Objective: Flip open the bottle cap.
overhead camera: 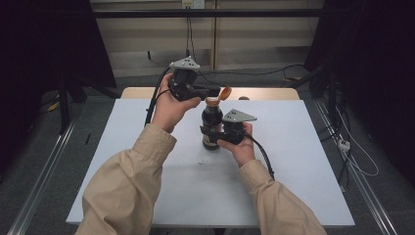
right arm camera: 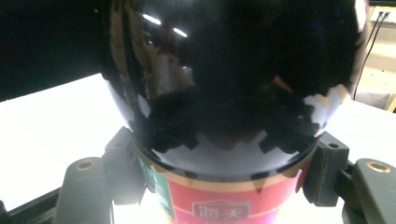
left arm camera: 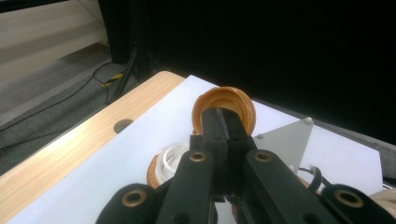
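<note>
Here, right hand-held gripper (overhead camera: 214, 133) around bottle (overhead camera: 211, 120)

Your right gripper (overhead camera: 215, 134) is hiding the middle of the dark bottle (overhead camera: 211, 120). In the right gripper view the bottle's top is getting cut off. Your left gripper (left arm camera: 223, 122) is covering part of the orange cap (left arm camera: 243, 105).

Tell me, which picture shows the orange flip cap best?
The left gripper view: the orange cap stands open, close up, pinched by the left gripper. The high view shows it small atop the bottle; the right gripper view shows the bottle's body.
</note>
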The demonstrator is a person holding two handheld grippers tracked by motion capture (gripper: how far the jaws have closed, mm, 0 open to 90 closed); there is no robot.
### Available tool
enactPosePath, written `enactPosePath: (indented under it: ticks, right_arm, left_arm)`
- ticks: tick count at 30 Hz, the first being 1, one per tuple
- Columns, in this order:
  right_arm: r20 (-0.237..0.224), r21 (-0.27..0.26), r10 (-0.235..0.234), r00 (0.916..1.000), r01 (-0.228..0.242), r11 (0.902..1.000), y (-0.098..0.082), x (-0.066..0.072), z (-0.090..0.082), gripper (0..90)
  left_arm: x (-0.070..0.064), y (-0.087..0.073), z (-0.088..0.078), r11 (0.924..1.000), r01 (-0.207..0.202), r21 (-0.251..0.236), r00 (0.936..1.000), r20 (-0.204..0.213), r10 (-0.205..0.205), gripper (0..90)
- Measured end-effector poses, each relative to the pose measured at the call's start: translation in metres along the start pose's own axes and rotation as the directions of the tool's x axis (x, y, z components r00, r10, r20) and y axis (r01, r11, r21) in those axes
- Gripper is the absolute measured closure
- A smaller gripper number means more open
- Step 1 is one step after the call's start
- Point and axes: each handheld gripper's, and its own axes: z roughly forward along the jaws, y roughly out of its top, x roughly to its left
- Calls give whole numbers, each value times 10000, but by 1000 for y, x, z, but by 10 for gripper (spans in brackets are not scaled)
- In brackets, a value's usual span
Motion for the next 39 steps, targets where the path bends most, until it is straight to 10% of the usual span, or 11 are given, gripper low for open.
enactPosePath:
  ticks: [21,39]
  right_arm:
    - [34,-46,179,9998,-178,9998,-1,0,-1,284]
    - [182,264,126,9998,-131,9996,0,0,-8,239]
  left_arm:
    - [12,-17,-20,9991,335,-258,9993,-155,-339,897]
    - [24,-46,-32,9947,931,-447,9936,-607,-957,589]
